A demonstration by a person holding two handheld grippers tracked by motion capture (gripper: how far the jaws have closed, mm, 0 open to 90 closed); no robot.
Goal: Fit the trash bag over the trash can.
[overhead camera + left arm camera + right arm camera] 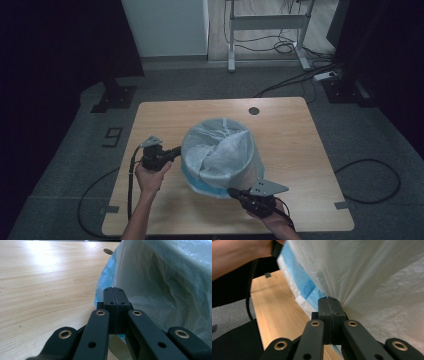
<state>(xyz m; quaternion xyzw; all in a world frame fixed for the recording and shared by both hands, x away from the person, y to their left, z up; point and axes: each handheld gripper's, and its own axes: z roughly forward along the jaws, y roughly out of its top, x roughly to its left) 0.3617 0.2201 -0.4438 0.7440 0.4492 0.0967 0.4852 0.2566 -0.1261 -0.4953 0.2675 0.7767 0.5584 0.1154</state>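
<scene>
A round blue bin (204,187) stands mid-table, draped in a white translucent plastic bag (222,152). My left gripper (177,151) is at the bin's left side. Its jaws are pressed together at the bag's lower edge (105,282), apparently with film pinched between them. My right gripper (233,191) is at the bin's near right side, shut on the bag (367,277); the folds run together at the jaw tips (328,299). Blue (298,277) shows under the white film.
The wooden table (287,132) has a dark round cable hole (254,110) at the back, also seen as the hole (108,251) beyond the bag. The table's near edge (258,312) drops to grey floor. A white desk frame and cables stand behind the table.
</scene>
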